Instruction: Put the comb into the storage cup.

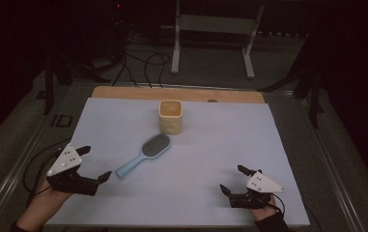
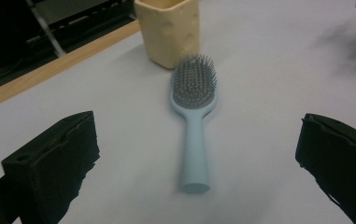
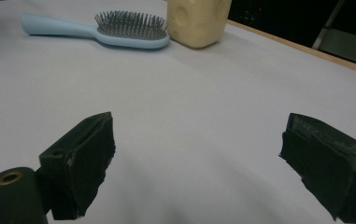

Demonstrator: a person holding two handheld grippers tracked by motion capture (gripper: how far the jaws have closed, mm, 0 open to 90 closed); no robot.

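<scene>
Hairbrush (image 1: 145, 153): pale blue, lying flat on the surface, bristles up; just ahead of the left gripper, handle end nearest it and in line with the gap between its jaws; well apart from the right gripper, ahead and to its left.
Cup (image 1: 171, 116): cream yellow, upright, just beyond the brush head, farther from both grippers than the brush.
Left gripper (image 1: 94, 163): jaws spread wide, nothing between them, low over the surface.
Right gripper (image 1: 233, 179): jaws wide apart, empty, near the surface's front edge.
Surface (image 1: 210, 145): pale sheet over a wooden top.
</scene>
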